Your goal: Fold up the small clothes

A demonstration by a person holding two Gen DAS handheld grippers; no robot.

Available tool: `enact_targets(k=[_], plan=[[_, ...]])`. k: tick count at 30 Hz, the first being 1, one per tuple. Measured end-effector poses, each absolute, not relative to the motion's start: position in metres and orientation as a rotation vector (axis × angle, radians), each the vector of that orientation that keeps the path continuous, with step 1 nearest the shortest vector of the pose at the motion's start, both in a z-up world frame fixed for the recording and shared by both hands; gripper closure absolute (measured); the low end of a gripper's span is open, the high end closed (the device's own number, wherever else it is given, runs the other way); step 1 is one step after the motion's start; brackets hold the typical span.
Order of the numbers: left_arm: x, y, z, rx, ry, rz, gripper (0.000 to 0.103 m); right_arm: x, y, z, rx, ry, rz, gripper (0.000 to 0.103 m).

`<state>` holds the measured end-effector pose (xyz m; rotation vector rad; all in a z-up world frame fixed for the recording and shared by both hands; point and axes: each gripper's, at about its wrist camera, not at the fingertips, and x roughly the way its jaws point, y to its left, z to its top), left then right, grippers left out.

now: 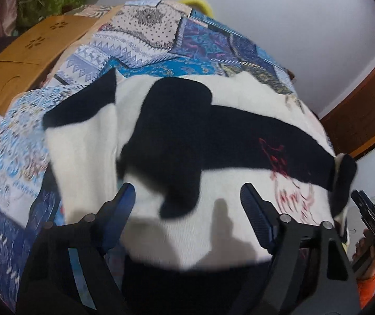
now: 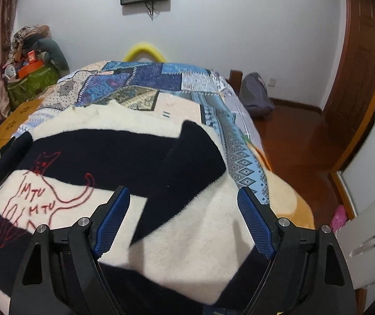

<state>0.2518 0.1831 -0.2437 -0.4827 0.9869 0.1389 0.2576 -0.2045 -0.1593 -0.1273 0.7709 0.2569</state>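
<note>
A cream and black knit sweater lies spread on a patchwork bedspread, with a red outline cat stitched on its front. A black sleeve is folded across the body. My left gripper hovers open over the sweater's near part, its blue pads apart with only cloth below them. My right gripper stands open over the sweater near its right side, where a black sleeve crosses the cream knit. In the left wrist view the right gripper shows at the far right edge, held by a hand in an orange sleeve.
A wooden board lies at the bed's left side. Behind it stands a green bag piled with clutter. A yellow hoop rises at the far end of the bed. To the right are a wooden floor and a grey backpack.
</note>
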Motion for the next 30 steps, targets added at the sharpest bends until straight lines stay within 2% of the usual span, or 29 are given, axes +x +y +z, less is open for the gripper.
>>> enact_targets(k=[3,7,8,9,12,14,16,19,30], plan=[[0.273,0.194,-0.256,-0.508,1.031,0.153,0.041,0.268,-0.203,-0.166,-0.134,0.784,0.259,0.022],[0.289,0.203,-0.26,-0.464,1.045,0.196,0.057,0.285,-0.197,-0.18,-0.126,0.834,0.282,0.035],[0.291,0.204,-0.26,-0.452,1.04,0.198,0.065,0.287,-0.196,-0.183,-0.132,0.847,0.289,0.037],[0.293,0.204,-0.259,-0.431,1.031,0.202,0.078,0.289,-0.194,-0.187,-0.14,0.859,0.293,0.041],[0.293,0.208,-0.254,-0.393,1.004,0.217,0.09,0.294,-0.19,-0.198,-0.165,0.892,0.302,0.059],[0.292,0.211,-0.247,-0.368,0.983,0.238,0.092,0.294,-0.192,-0.202,-0.176,0.898,0.308,0.066],[0.291,0.212,-0.235,-0.332,0.951,0.264,0.093,0.292,-0.196,-0.2,-0.178,0.887,0.314,0.079],[0.292,0.212,-0.216,-0.297,0.915,0.281,0.094,0.293,-0.206,-0.197,-0.143,0.884,0.327,0.089],[0.308,0.158,-0.133,-0.2,0.763,0.162,0.095,0.292,-0.261,-0.168,-0.12,0.83,0.261,0.093]])
